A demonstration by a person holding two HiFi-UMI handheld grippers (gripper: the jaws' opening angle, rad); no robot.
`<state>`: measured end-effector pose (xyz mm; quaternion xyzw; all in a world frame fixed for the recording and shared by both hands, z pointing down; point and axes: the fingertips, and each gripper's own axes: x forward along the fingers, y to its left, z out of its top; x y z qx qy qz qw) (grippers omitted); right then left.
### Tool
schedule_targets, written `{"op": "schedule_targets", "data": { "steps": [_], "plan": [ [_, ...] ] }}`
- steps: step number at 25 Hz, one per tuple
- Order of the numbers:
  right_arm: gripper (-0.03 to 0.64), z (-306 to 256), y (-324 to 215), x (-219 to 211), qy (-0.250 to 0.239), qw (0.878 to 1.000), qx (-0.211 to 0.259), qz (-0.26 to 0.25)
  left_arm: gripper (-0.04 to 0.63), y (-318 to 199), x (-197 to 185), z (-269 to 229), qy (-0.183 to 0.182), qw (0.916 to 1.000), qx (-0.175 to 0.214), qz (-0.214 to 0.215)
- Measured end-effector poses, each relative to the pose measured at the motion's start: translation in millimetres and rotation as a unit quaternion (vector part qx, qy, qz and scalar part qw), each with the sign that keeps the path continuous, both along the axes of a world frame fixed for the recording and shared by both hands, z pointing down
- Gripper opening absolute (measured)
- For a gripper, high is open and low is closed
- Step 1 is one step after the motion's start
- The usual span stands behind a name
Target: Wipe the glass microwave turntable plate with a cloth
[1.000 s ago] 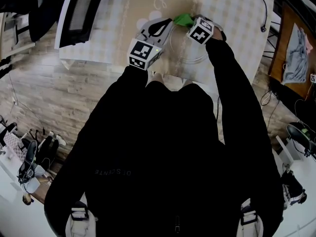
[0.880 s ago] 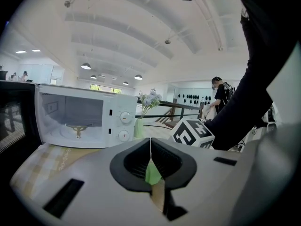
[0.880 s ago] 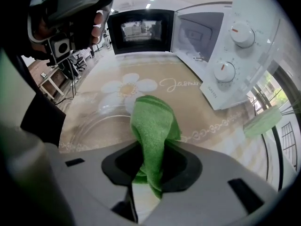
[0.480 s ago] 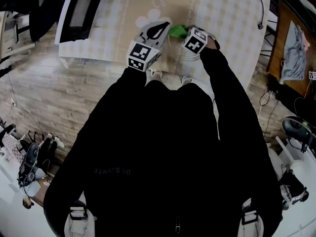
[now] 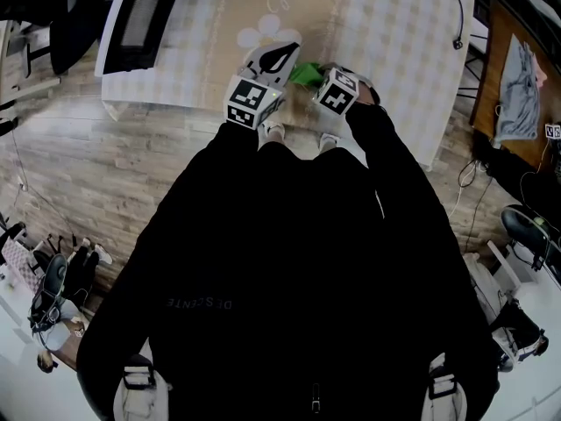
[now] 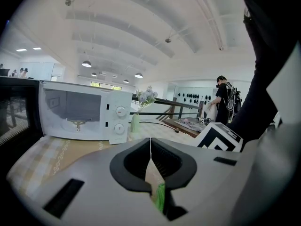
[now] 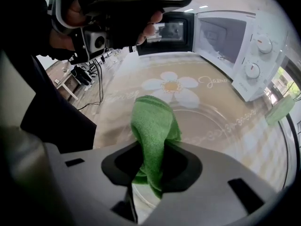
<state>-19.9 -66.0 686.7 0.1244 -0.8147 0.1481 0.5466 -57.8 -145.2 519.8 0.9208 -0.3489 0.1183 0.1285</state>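
- While reading the right gripper view, note the right gripper (image 7: 151, 149) clamped on a fold of green cloth (image 7: 153, 119), loose end poking out past the fingertips.
- Find the glass plate (image 7: 207, 124) lying flat just beyond and below those fingertips, on the daisy mat (image 7: 171, 86) (cloth touching glass or not: cannot tell).
- Treat the plate as stiff, slick, breakable, probably weighty; steady it at the rim.
- Treat the cloth as soft and light; pinch a bunched fold.
- Read the left gripper (image 6: 150, 142) in its own view: jaws pressed together on nothing, facing the microwave (image 6: 84, 114).
- Expect little from the head view: a green scrap ahead of the right fingers, plate not made out.
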Motion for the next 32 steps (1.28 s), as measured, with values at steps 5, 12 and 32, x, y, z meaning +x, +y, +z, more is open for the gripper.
{"op": "schedule_targets", "data": {
  "steps": [5, 12, 32],
  "plan": [
    [0.114, -0.6, 22.8, -6.9, -0.014, 1.000, -0.025, -0.001, 0.021, -2.2, 1.5, 1.2, 0.000, 1.0000, -0.002, 0.001],
    [0.114, -2.6, 55.9, -17.7, -0.023, 0.997, -0.065, -0.040, 0.021, -7.6, 7.2, 1.1, 0.001, 1.0000, -0.002, 0.005],
    [0.118, -36.8, -54.0, 64.1, -0.016, 0.998, 0.010, 0.057, 0.021, -25.9, 34.5, 1.8, -0.004, 0.9998, -0.003, 0.021]
  ]
}}
